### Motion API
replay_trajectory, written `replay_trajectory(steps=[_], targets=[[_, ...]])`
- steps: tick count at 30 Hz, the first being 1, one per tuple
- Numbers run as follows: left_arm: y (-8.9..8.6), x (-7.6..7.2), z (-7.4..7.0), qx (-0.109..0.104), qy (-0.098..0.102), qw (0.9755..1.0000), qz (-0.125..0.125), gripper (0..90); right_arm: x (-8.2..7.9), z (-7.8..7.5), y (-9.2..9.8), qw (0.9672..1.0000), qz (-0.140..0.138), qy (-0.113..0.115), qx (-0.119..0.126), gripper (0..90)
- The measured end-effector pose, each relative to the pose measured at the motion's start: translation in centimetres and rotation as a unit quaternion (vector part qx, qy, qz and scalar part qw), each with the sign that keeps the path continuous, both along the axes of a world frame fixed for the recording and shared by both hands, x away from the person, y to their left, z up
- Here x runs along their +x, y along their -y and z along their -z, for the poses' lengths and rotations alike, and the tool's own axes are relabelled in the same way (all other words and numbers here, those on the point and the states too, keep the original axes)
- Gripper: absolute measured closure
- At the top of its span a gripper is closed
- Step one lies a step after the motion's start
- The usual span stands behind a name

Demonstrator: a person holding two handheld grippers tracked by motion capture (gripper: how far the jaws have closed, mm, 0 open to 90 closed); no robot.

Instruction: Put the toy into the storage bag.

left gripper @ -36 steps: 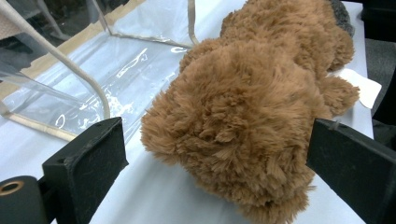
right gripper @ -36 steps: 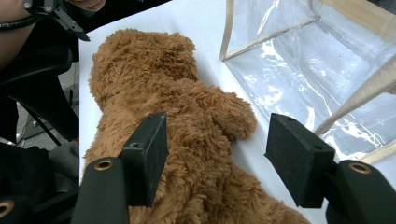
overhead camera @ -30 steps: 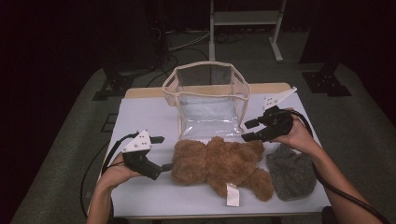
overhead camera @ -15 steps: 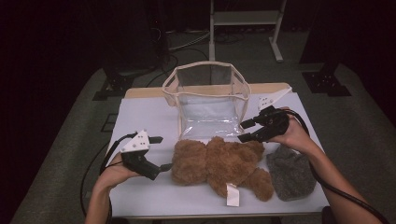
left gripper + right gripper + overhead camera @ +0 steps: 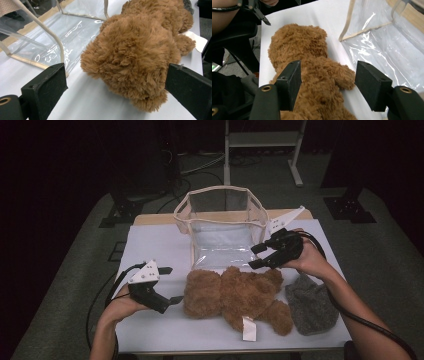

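A brown plush bear (image 5: pixel 235 295) lies on the white table (image 5: pixel 150 245), its head to the left and a white tag (image 5: pixel 248 328) at its leg. Behind it stands a clear plastic bag (image 5: pixel 222 227) with beige trim, its mouth open upward. My left gripper (image 5: pixel 175 284) rests open just left of the bear's head; in the left gripper view the furry head (image 5: pixel 132 57) sits ahead between the spread jaws, untouched. My right gripper (image 5: pixel 254 257) hovers open above the bear's right end, near the bag's front. In the right gripper view the bear (image 5: pixel 312 62) lies below the jaws.
A grey fuzzy pouch or hat (image 5: pixel 310 302) lies at the bear's right, under my right forearm. Cables trail from both grippers. Dark floor and a metal stand (image 5: pixel 260 150) lie beyond the table's far edge.
My right gripper has shifted a little to the left and upward, over the bear's end. The left gripper and the bear have kept still.
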State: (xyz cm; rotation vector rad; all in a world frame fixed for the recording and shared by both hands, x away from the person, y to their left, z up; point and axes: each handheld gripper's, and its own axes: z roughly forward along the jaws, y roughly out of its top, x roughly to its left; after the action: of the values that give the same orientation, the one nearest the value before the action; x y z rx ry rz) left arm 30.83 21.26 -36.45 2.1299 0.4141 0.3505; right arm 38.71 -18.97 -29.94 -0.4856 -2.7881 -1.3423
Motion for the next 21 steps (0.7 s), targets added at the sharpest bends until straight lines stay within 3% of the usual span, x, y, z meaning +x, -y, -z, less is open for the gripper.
replay_trajectory(steps=[10,21], targets=[[-0.6,0.0,0.1,0.002,-0.004,1.0,-0.007,3.1,0.6,-2.3,-2.0,0.9994,-0.023,0.024,-0.011,37.1],[-1.1,-0.1,0.2,0.005,-0.008,0.9999,-0.012,3.1,2.8,-4.0,-4.0,0.9983,-0.038,0.032,-0.03,38.8]])
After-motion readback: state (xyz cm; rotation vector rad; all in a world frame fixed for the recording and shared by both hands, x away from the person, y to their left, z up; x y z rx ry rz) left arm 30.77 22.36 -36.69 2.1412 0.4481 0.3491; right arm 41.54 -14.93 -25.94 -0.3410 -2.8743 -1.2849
